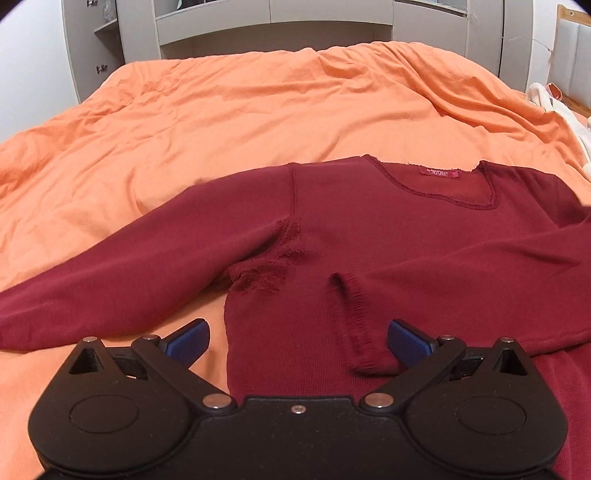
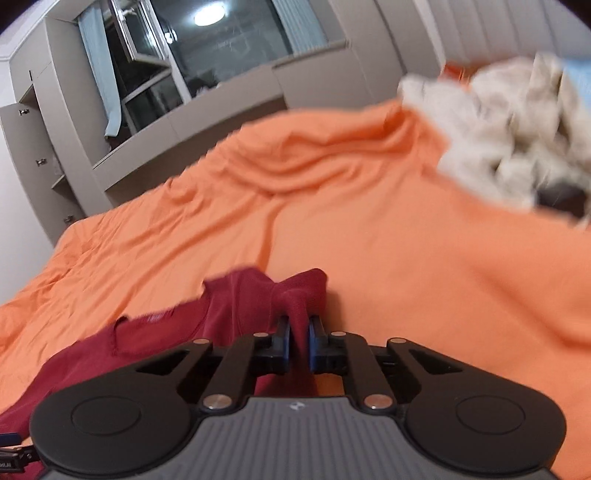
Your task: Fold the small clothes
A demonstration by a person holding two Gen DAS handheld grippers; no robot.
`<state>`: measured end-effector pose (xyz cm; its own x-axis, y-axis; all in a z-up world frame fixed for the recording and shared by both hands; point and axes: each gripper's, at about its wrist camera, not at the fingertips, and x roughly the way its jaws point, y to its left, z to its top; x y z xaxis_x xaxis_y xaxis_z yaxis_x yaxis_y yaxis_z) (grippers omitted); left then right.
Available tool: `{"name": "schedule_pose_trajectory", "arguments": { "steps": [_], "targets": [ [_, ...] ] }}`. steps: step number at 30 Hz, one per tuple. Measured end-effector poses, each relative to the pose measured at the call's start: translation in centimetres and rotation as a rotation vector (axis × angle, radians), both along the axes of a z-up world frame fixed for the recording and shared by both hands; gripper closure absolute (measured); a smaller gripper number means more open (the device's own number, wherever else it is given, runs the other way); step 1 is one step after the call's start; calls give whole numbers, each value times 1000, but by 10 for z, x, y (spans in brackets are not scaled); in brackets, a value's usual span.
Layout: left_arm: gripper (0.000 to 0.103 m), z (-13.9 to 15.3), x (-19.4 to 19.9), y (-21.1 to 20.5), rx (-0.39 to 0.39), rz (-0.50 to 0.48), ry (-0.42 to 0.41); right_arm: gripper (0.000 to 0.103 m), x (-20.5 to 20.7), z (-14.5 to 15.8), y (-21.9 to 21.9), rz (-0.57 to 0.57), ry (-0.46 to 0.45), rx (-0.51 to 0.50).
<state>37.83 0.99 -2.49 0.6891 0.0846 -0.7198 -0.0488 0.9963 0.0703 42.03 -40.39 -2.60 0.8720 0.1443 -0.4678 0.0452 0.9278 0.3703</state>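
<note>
- Across a bed (image 1: 258, 110) covered with a rumpled orange sheet lies a dark red long-sleeved top (image 1: 369, 236), near the camera end of the bed.
- Behind the bed stand grey cabinets (image 1: 258, 22) with open shelves; the right wrist view also shows a dark window (image 2: 221, 40) with a lamp reflected in it.
- Heaped at the bed's far right corner is a pile of pale cream cloth (image 2: 517, 129), blurred in the right wrist view and cut off by the frame edge in the left.
- Lying flat, the top has its neckline and pink label (image 1: 439, 172) pointing away from the camera; its long axis runs from the near edge toward the cabinets.
- One sleeve stretches out to the left; the other is folded across the chest, its cuff ending between the left tongs' pads.
- Left tongs (image 1: 297, 341) are spread wide over the top's body, holding nothing.
- Right tongs (image 2: 298, 338) are clenched on a bunched fold of the red top.
- Exactly which part of the top they pinch is hard to make out.
</note>
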Motion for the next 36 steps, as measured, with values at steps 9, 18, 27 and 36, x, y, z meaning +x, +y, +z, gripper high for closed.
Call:
{"name": "schedule_pose_trajectory", "arguments": {
  "steps": [9, 18, 27, 36],
  "targets": [
    [1, -9, 2, -10, 45, -20, 19, 81, 4, -17, -9, -37, 85, -17],
    [1, -5, 0, -10, 47, -15, 19, 32, -51, -2, -16, 125, 143, 56],
    [1, -9, -1, -3, 0, 19, 32, 36, -93, 7, 33, 151, 153, -434],
    [1, -12, 0, -3, 3, 31, 40, 99, -89, -20, 63, 176, 132, -641]
  ]
}}
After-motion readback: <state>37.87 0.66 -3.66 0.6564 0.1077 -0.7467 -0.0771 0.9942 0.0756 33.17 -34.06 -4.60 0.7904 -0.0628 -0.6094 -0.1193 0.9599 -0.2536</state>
